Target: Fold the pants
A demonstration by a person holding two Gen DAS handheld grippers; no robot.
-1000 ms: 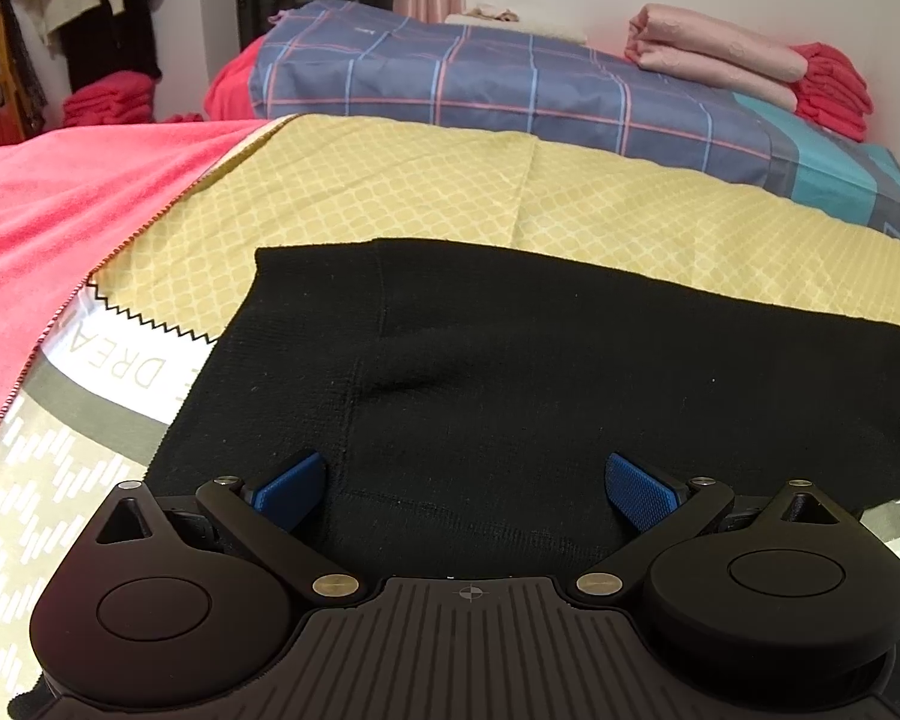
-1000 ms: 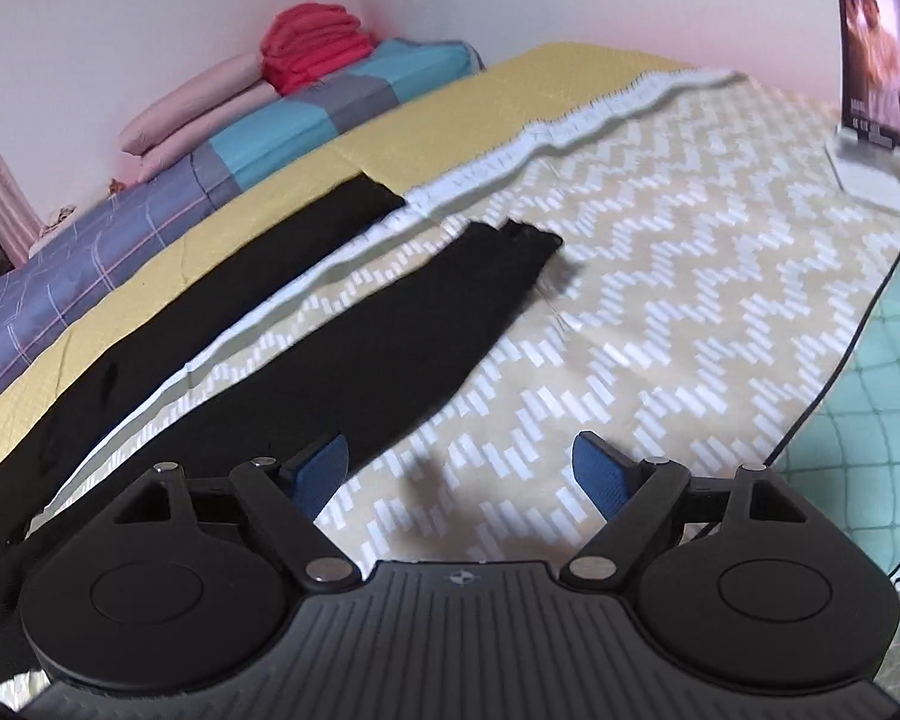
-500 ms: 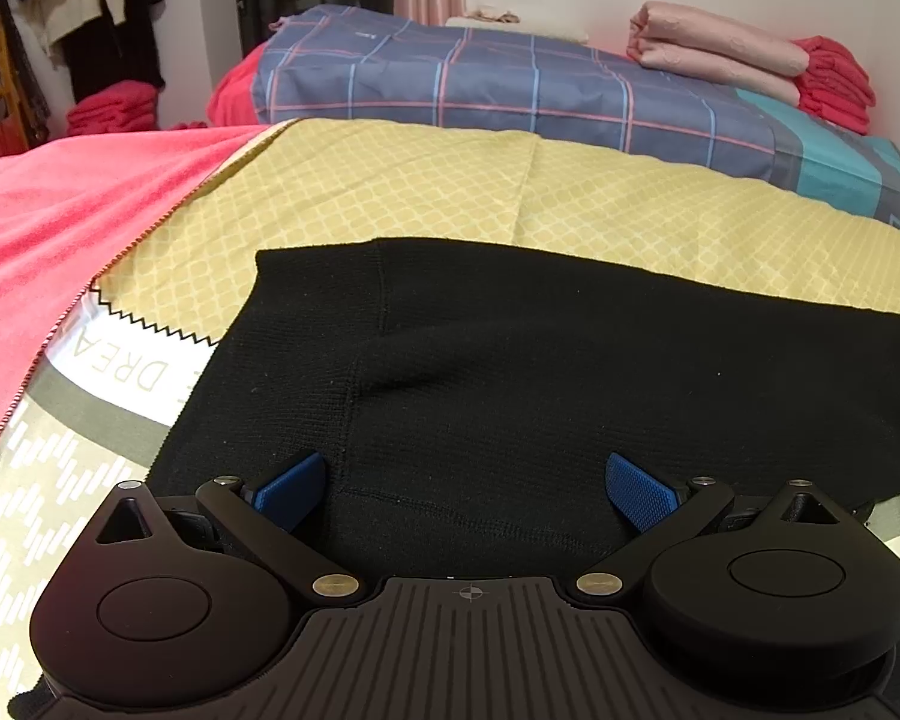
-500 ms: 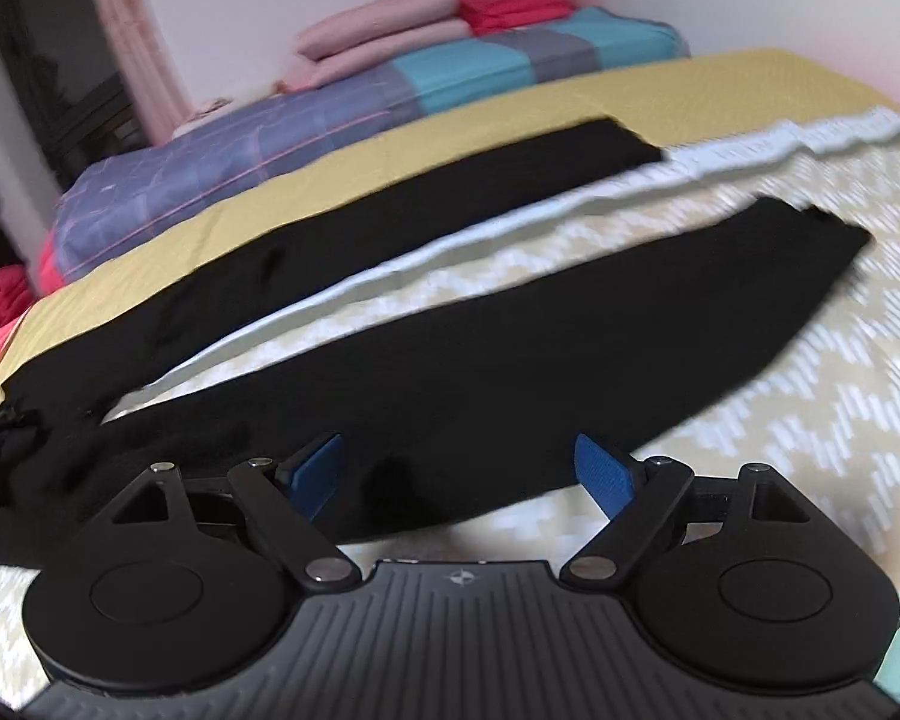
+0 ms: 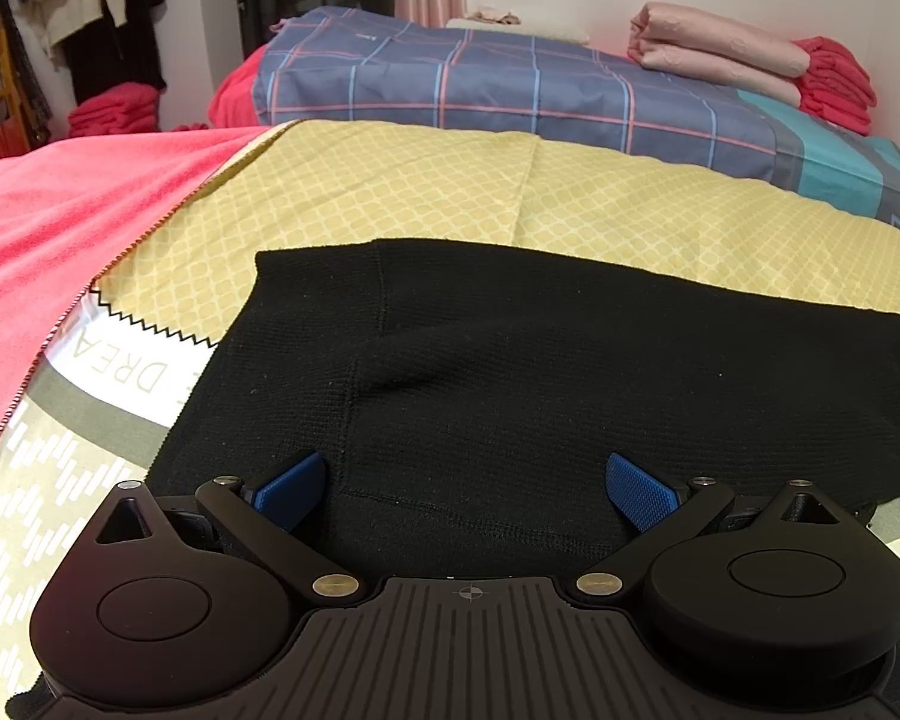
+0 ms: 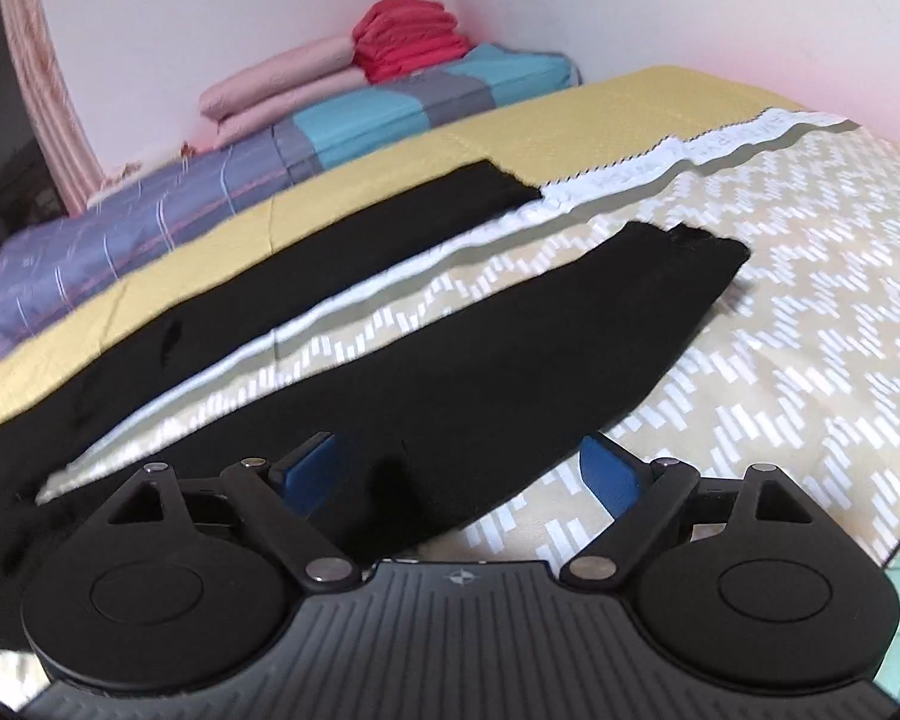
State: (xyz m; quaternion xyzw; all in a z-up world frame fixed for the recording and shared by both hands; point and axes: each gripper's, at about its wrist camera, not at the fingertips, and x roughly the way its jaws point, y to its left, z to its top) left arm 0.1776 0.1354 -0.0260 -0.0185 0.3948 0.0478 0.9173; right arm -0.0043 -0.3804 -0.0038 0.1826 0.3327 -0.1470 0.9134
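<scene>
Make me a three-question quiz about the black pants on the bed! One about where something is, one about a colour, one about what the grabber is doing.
1. Where is the red folded pile?
A. on the pink folded bedding by the wall
B. on the pants
C. on the floor

2. What colour are the pads of the left gripper?
A. green
B. blue
C. white

3. How do the pants lie?
A. rolled into a ball
B. hanging from a hook
C. flat, legs spread apart

Answers:
1 A, the red pile rests on the pink bedding.
2 B, both pads show blue.
3 C, patterned blanket shows between the two legs.
</scene>
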